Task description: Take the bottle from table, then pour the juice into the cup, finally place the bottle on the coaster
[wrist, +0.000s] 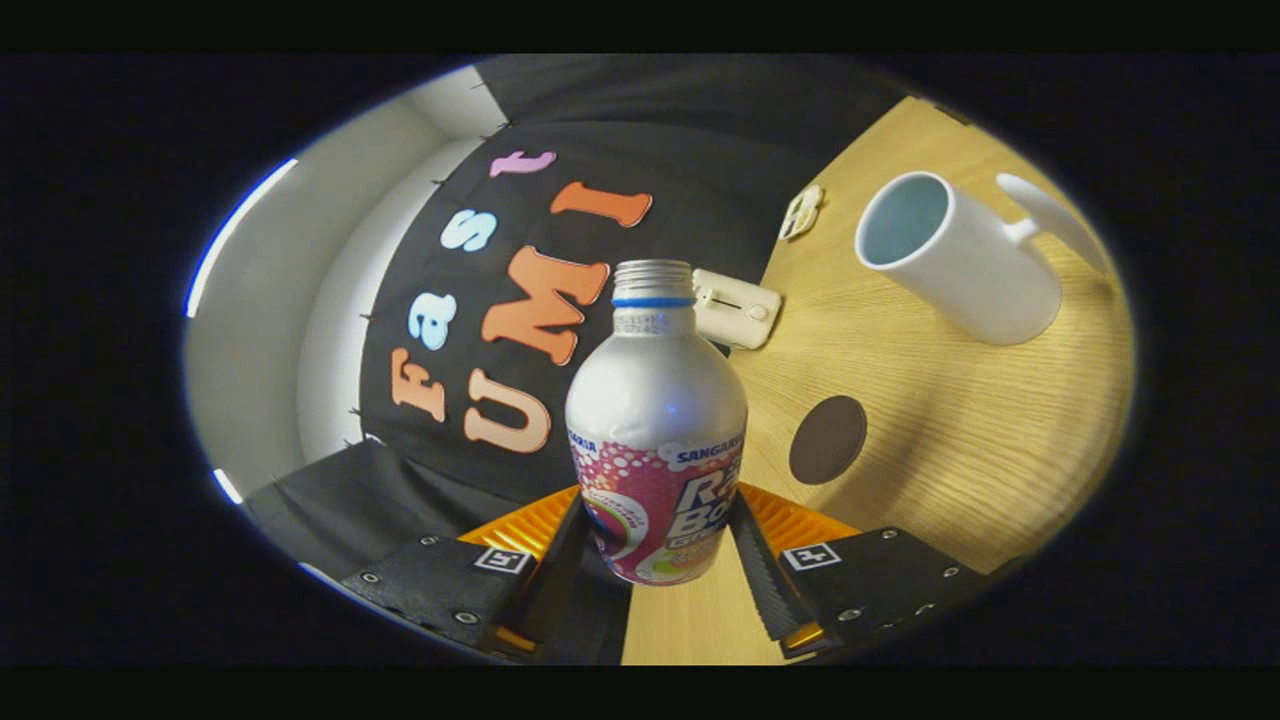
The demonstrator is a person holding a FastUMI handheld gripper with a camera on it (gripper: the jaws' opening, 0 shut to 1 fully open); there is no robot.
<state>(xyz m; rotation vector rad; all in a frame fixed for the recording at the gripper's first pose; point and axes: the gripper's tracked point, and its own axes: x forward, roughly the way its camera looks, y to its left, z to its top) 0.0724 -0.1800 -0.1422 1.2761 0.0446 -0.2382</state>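
The bottle (656, 440) sits between the two fingers of the gripper (655, 545), silver with a pink label and its cap off. Both ribbed fingers (757, 570) lie against its lower sides, so the jaws are closed partway on it and appear to grip it, though the contact itself is hard to see. The whole view is tilted. Beyond the fingers lies the wooden table (930, 450). A round brown coaster (827, 439) lies just beside the bottle. Farther off stands a white cup (955, 257), its inside seemingly empty. A small white device (735, 308) lies behind the bottle's neck.
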